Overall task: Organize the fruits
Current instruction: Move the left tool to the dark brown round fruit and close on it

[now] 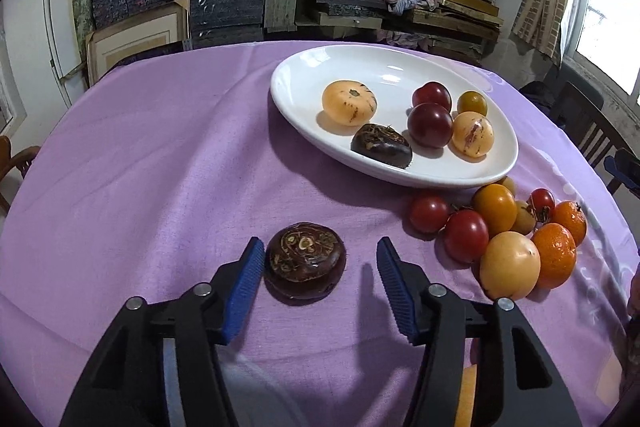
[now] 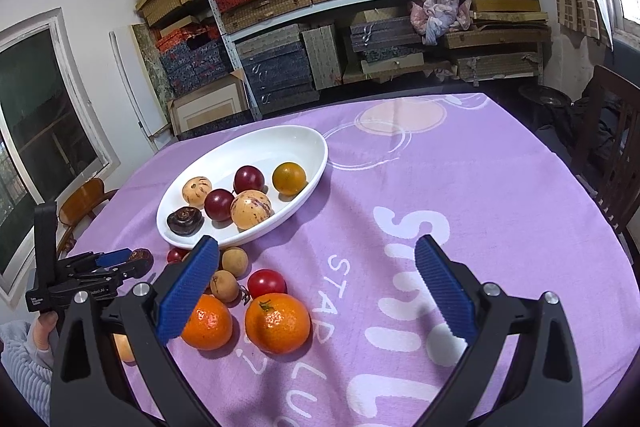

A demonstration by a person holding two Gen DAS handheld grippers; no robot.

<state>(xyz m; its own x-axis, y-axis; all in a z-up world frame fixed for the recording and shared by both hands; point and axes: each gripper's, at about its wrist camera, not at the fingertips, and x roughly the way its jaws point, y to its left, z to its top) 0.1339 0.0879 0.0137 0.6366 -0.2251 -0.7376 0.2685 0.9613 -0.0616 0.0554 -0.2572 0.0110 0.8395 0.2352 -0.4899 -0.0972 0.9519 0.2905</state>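
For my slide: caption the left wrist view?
Left claw straddles a water chestnut on the cloth; plate beyond.

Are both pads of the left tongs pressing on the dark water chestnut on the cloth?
No: only one pad touches the water chestnut; the other stands clear of it.

glossy white ceramic oval dish [image 1: 472, 169] | matt lilac cloth [image 1: 160, 155] over counter | ribbed blue rubber pads [image 1: 244, 287] on black plastic tongs | dark rough-skinned water chestnut [image 1: 305, 263]
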